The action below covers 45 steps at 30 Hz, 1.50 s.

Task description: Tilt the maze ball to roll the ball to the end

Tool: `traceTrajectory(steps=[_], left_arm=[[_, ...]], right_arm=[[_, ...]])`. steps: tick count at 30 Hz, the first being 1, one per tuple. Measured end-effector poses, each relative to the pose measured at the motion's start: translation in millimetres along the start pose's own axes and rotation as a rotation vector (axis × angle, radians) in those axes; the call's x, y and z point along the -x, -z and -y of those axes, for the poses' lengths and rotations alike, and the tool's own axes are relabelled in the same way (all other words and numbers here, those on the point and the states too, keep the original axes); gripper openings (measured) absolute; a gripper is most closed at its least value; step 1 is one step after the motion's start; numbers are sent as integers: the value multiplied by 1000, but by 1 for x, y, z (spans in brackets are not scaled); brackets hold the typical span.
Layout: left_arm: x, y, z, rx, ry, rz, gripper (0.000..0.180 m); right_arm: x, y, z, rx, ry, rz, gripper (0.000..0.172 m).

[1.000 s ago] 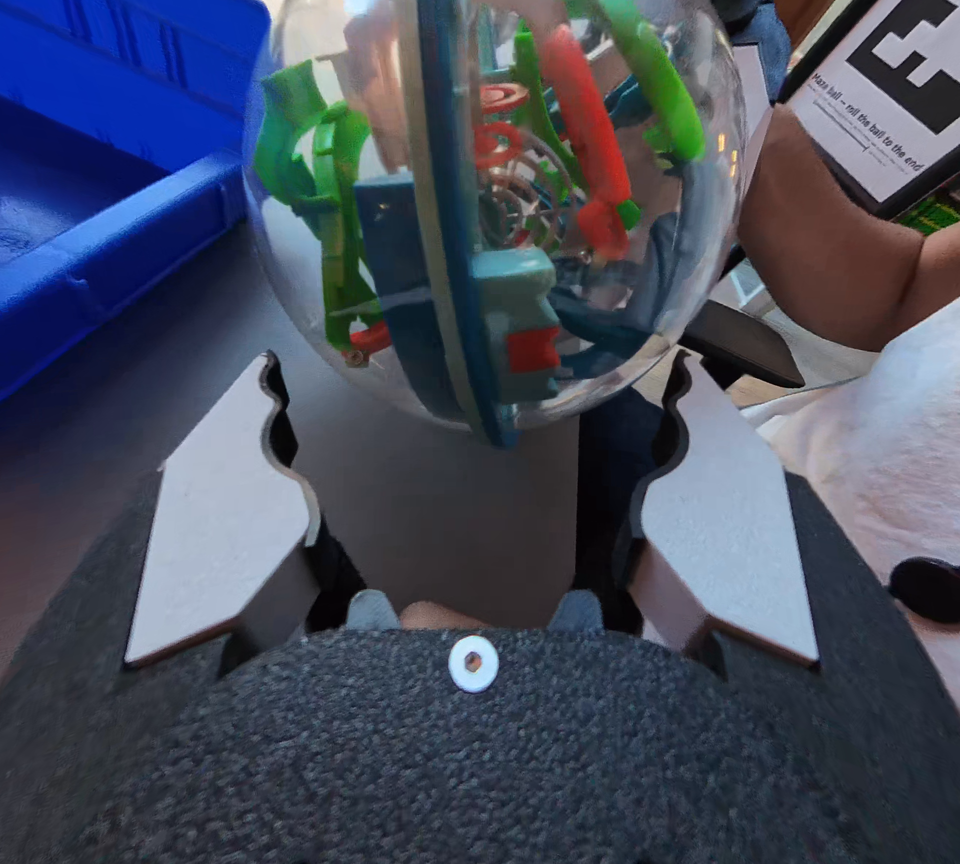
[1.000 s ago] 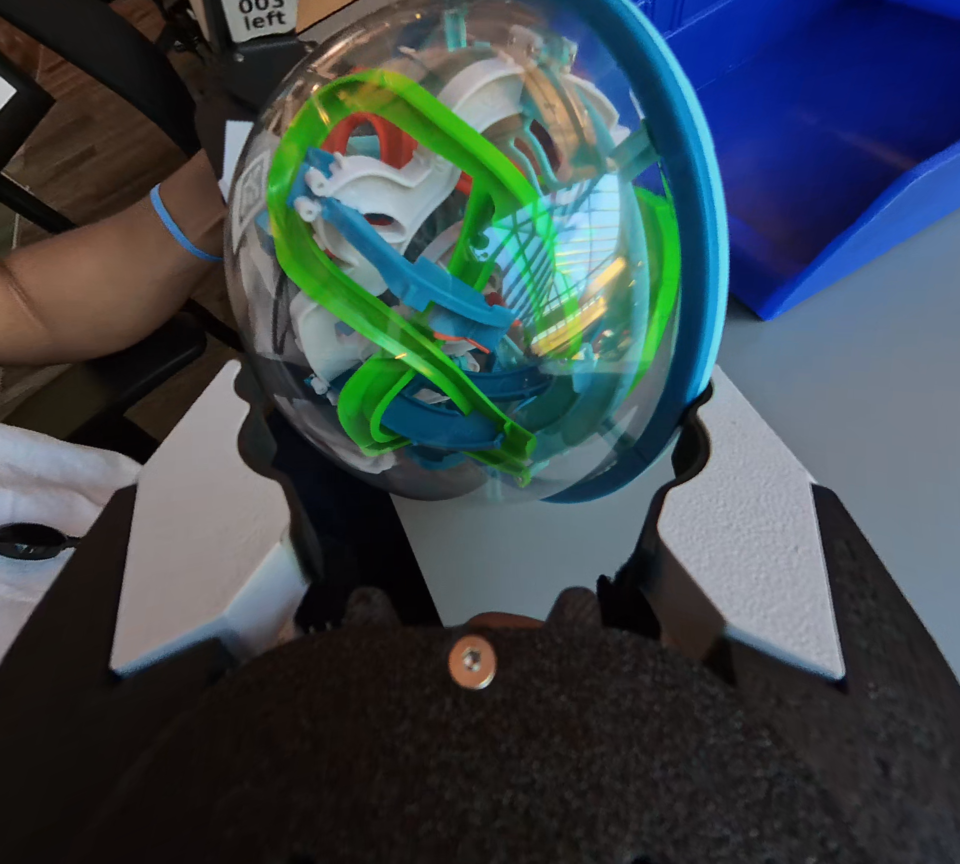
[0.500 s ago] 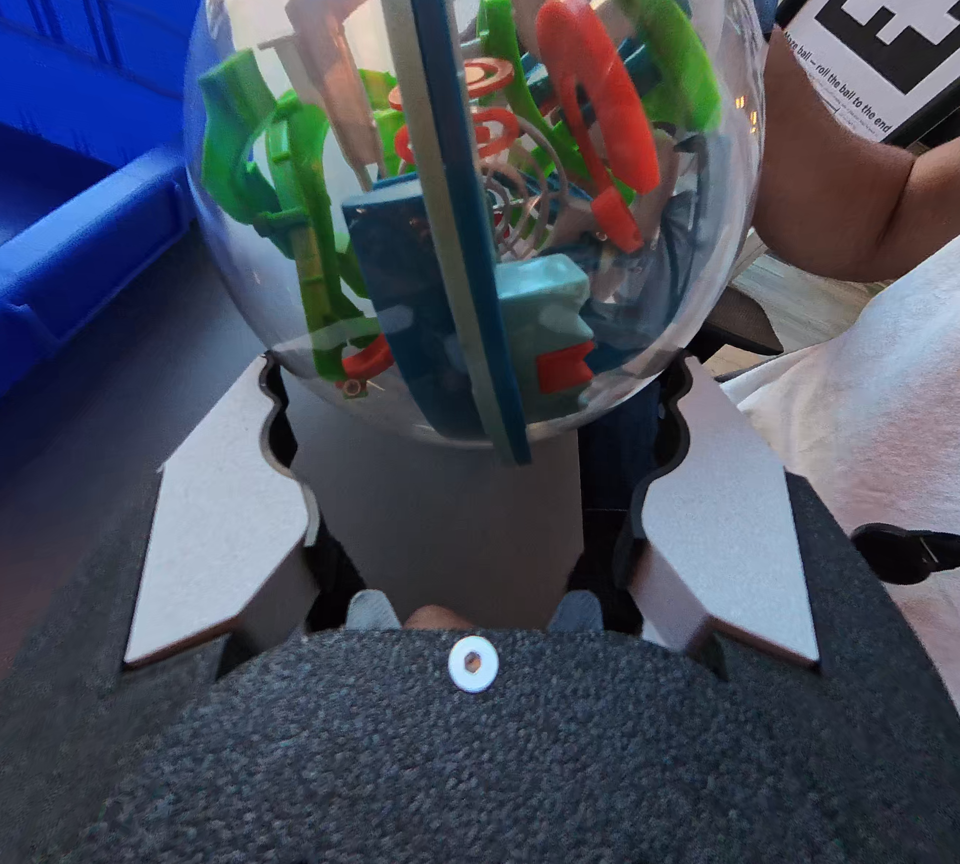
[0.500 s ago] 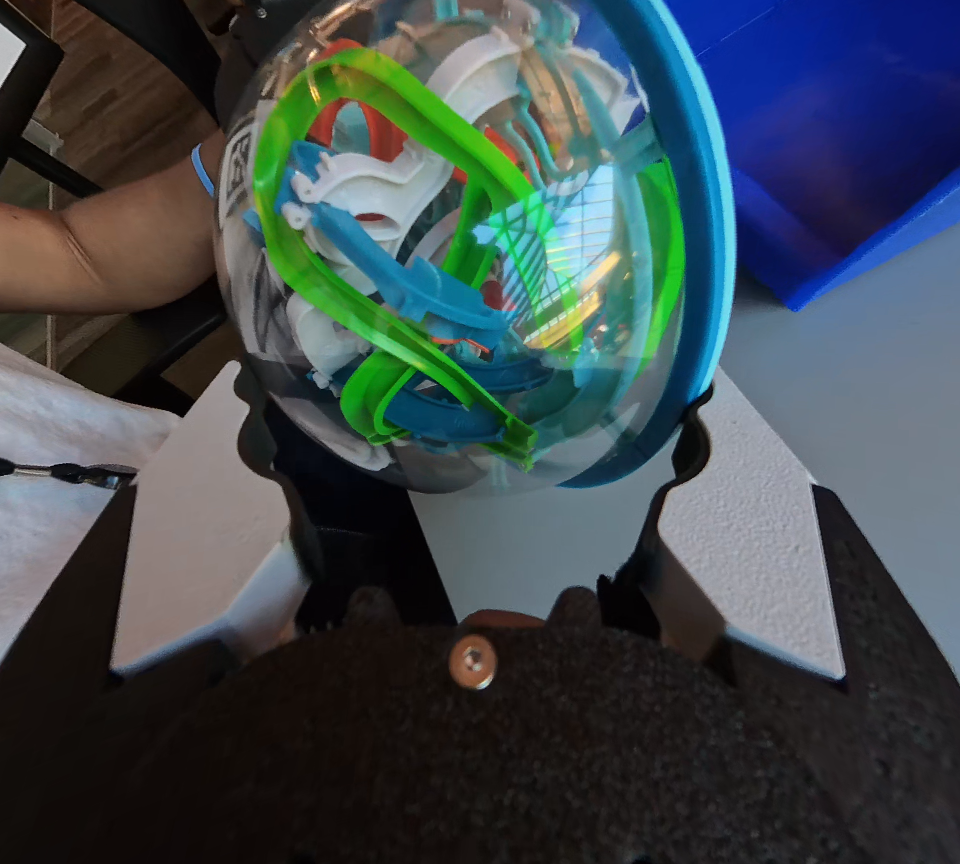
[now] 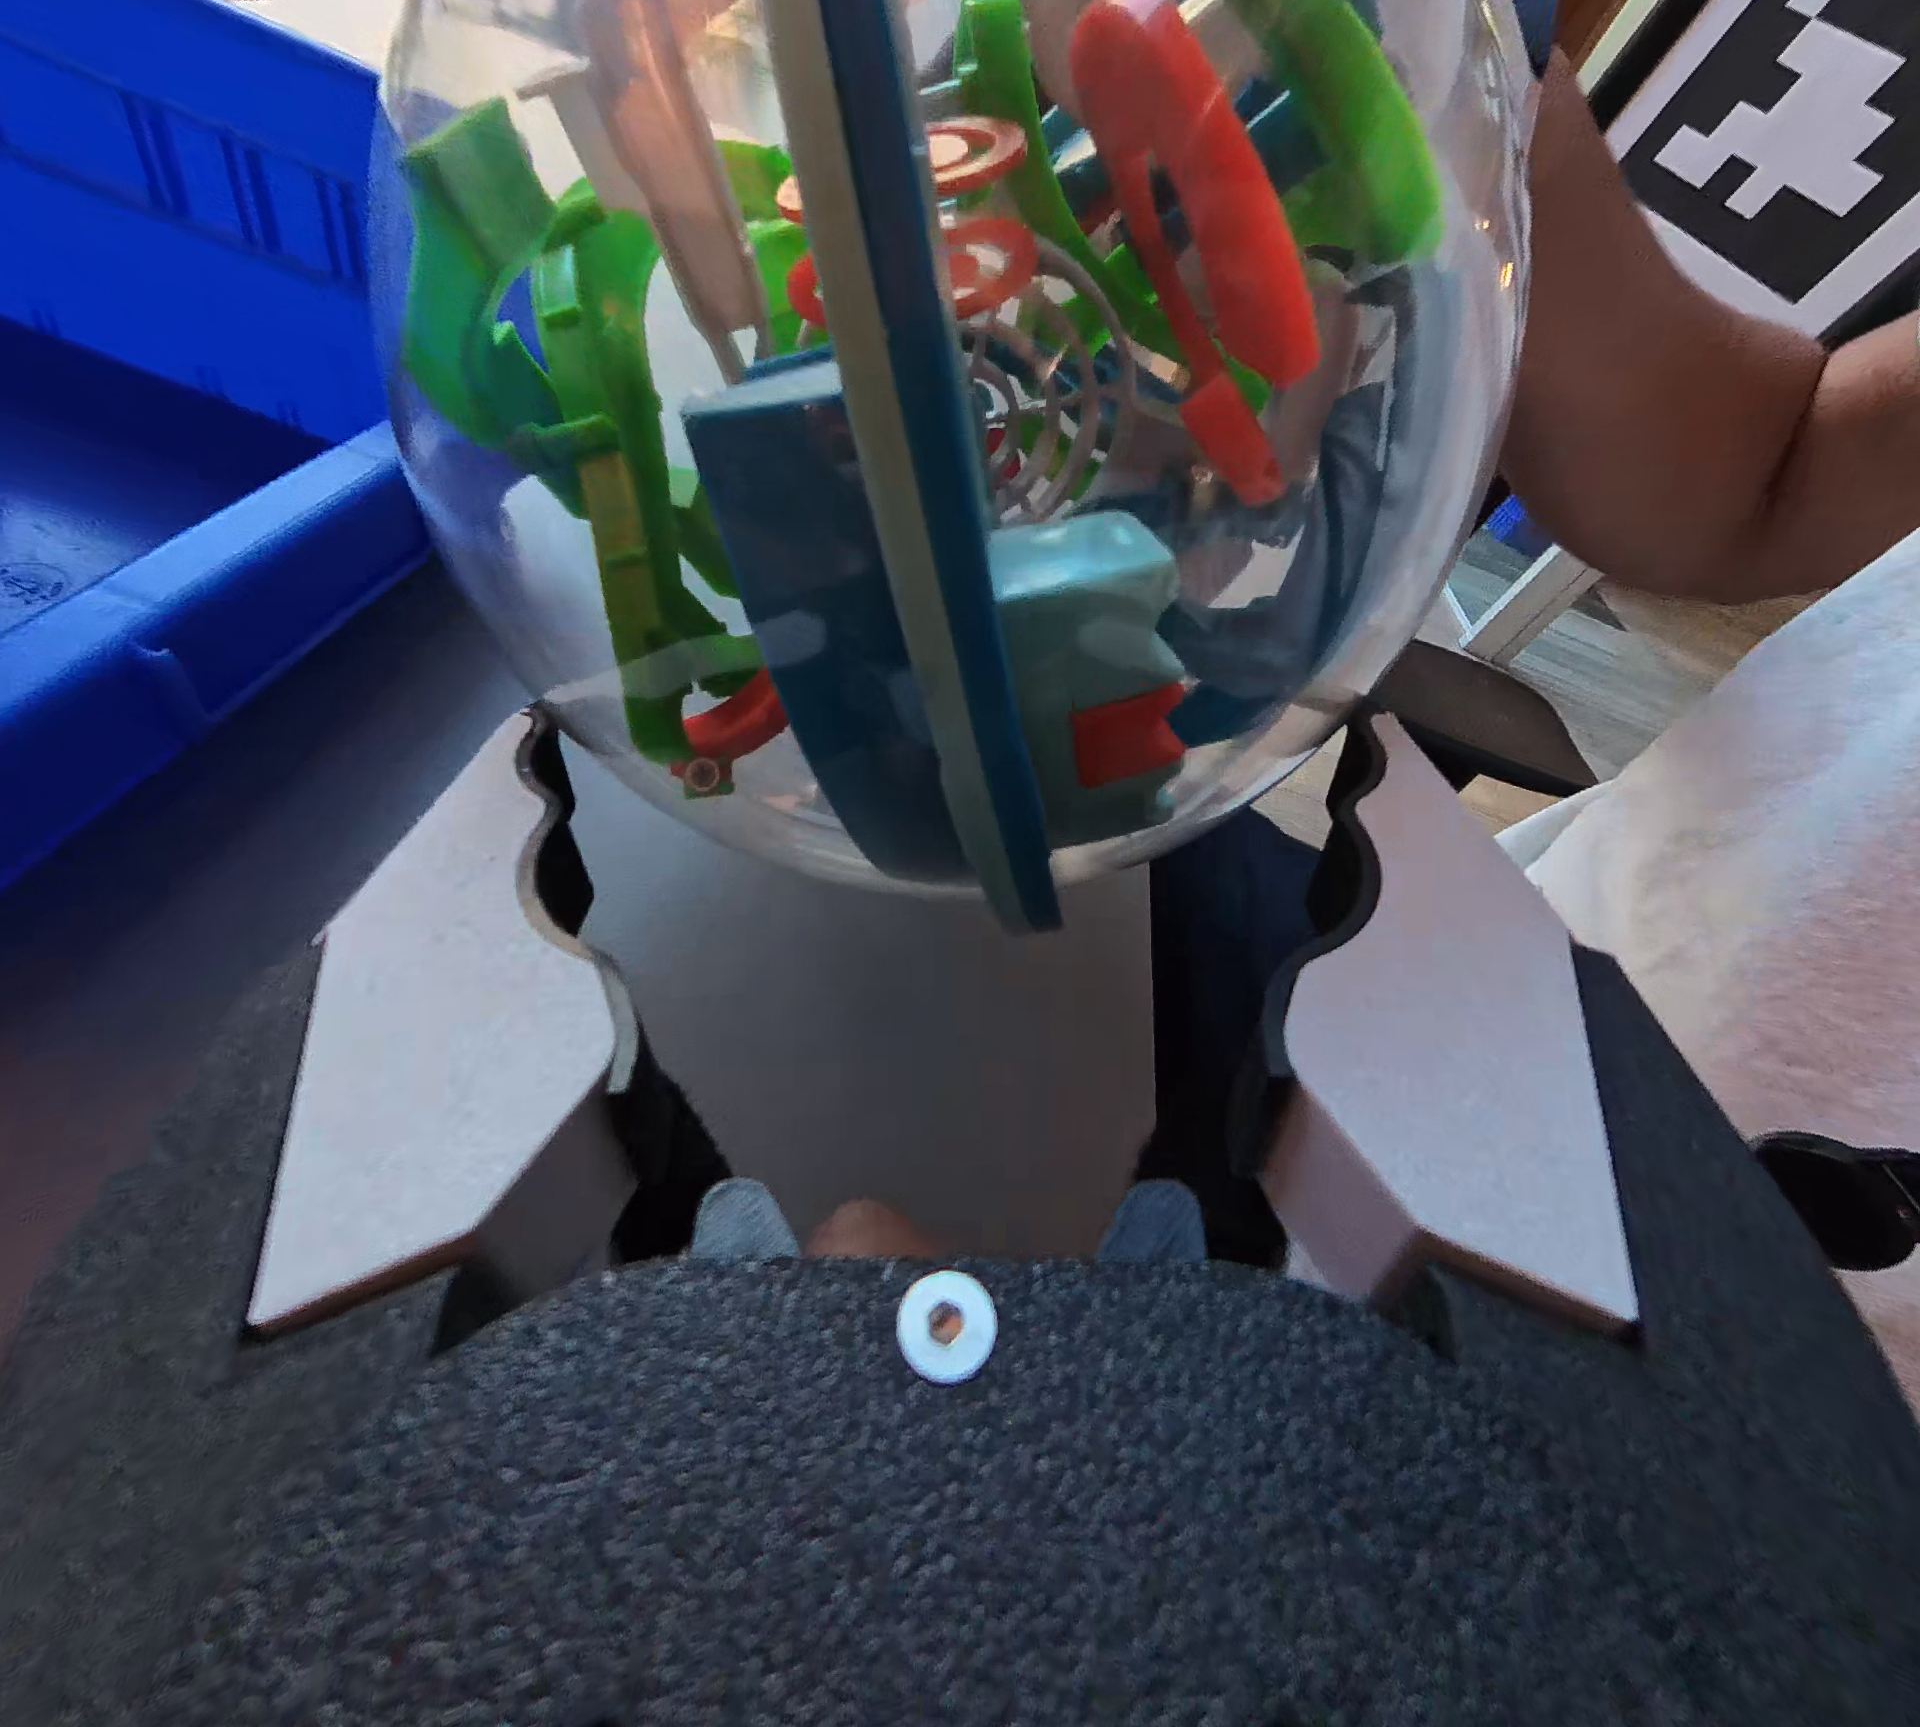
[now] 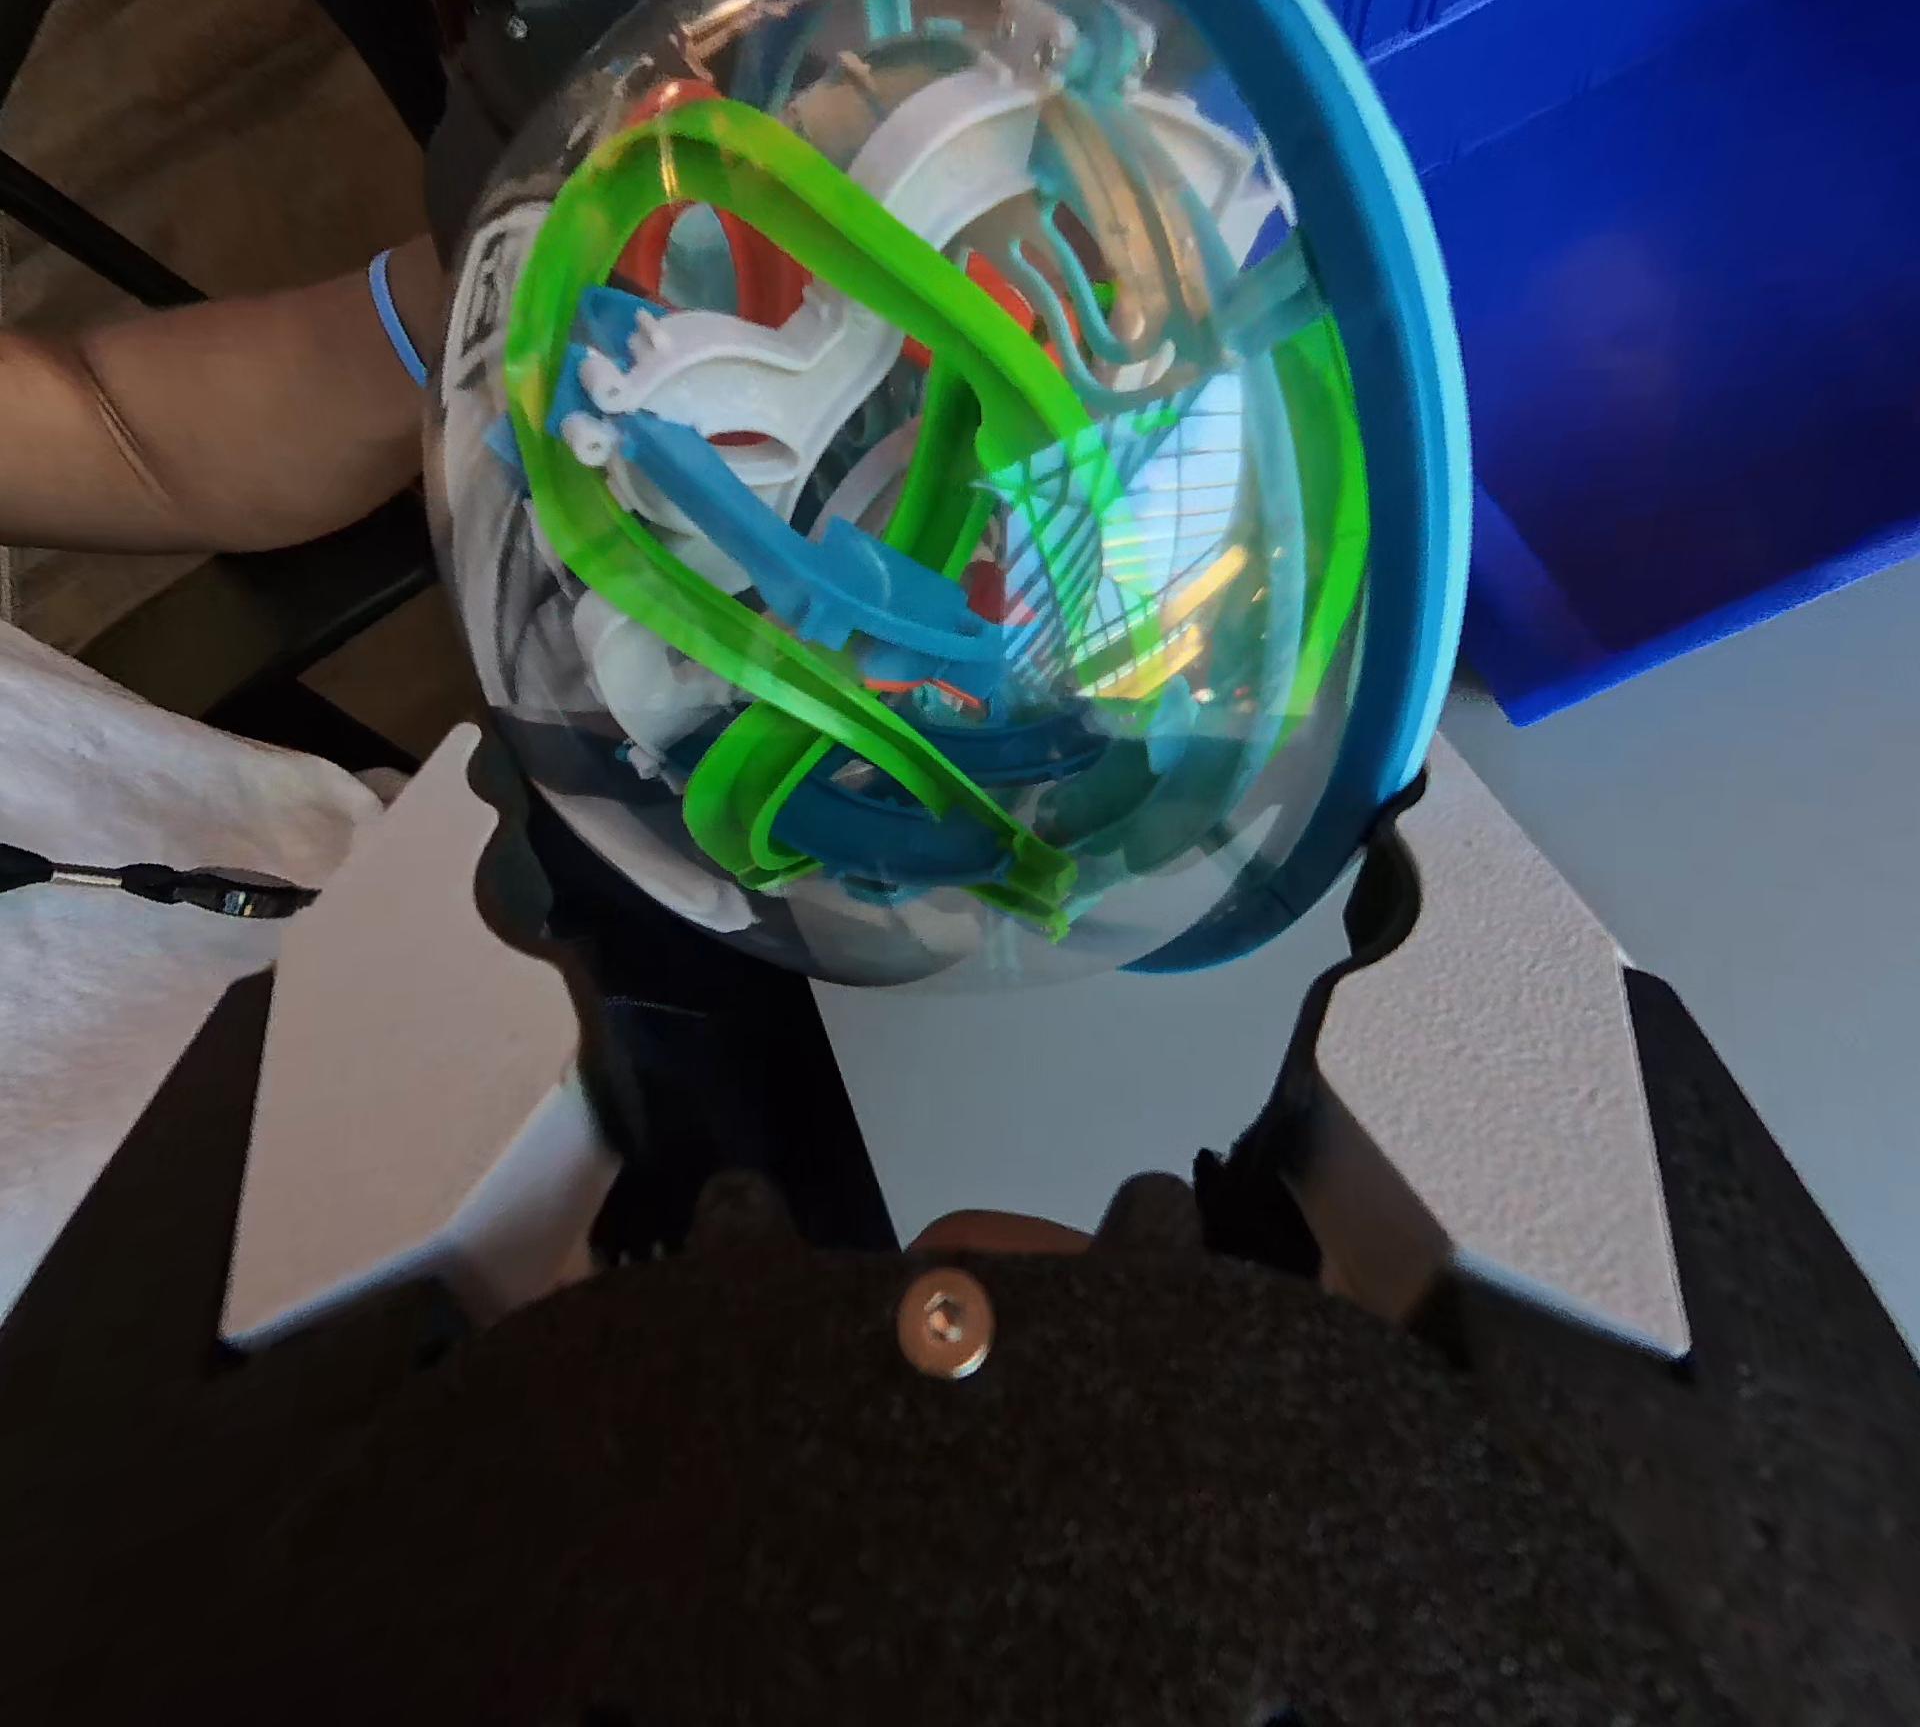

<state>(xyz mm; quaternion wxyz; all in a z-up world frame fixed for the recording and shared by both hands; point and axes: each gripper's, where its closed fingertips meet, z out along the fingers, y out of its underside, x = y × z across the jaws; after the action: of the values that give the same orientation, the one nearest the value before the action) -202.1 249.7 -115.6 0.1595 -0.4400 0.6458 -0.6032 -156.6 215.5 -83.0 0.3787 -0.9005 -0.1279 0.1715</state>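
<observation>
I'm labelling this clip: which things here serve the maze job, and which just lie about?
In use: maze ball, left gripper, right gripper, both with jaws against the ball.
Lying about: blue bin, framed marker card, white cloth.

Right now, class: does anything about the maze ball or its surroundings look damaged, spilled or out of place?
Nothing stands out. The maze ball looks intact, its blue ring tilted as the task needs; the blue bin sits upright behind it.

- Maze ball (image 5: 935, 306): clear glossy plastic shell, coloured plastic tracks inside
- Bin (image 6: 1683, 243): smooth blue plastic
- Table (image 6: 1714, 846): matt grey
- Gripper fingers (image 5: 436, 1054): matt white
</observation>
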Motion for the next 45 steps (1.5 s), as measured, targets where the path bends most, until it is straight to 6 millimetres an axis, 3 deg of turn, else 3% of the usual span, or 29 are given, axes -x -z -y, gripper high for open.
traceTrajectory(steps=[8, 23, 38, 45], left_arm=[[5, -6, -20, 133, -25, 53, 141], [3, -10, -29, 191, 6, 20, 141], [3, -4, -15, 105, -86, 72, 140], [5, -1, -2, 69, -203, 162, 140]], right_arm=[[-4, -9, -10, 19, -120, 57, 154], [-4, -7, -3, 20, -99, -1, 154], [1, -2, 10, 15, -6, -38, 154], [4, 6, 21, -13, 138, -79, 154]])
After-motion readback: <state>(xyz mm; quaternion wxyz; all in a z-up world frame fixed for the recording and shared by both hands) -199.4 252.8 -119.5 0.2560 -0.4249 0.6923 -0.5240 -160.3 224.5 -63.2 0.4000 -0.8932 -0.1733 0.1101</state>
